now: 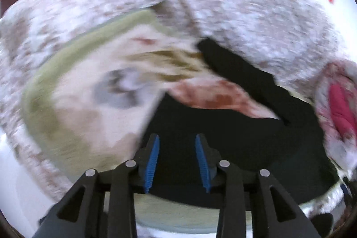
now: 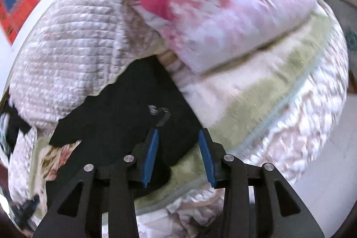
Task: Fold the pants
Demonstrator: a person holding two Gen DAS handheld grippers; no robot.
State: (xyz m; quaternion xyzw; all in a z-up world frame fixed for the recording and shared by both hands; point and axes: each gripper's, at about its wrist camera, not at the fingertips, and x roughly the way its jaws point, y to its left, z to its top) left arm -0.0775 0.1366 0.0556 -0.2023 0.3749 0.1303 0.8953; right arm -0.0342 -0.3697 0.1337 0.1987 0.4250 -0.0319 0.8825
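- The left gripper (image 1: 177,163) hangs over the black pants (image 1: 223,148), fingers parted to a moderate gap and holding nothing.
- The pants lie on a quilted bedspread (image 1: 245,3), partly covered by its folds; one black strip runs up and away from the main dark mass.
- The right gripper (image 2: 178,157) is also parted and empty, above the pants (image 2: 125,113), near a small grey print (image 2: 159,114).
- I judge the good way is to find a true hem or waist edge first, then pinch only one layer.
- A pink pillow (image 2: 234,21) lies beyond the pants; room there is narrow.
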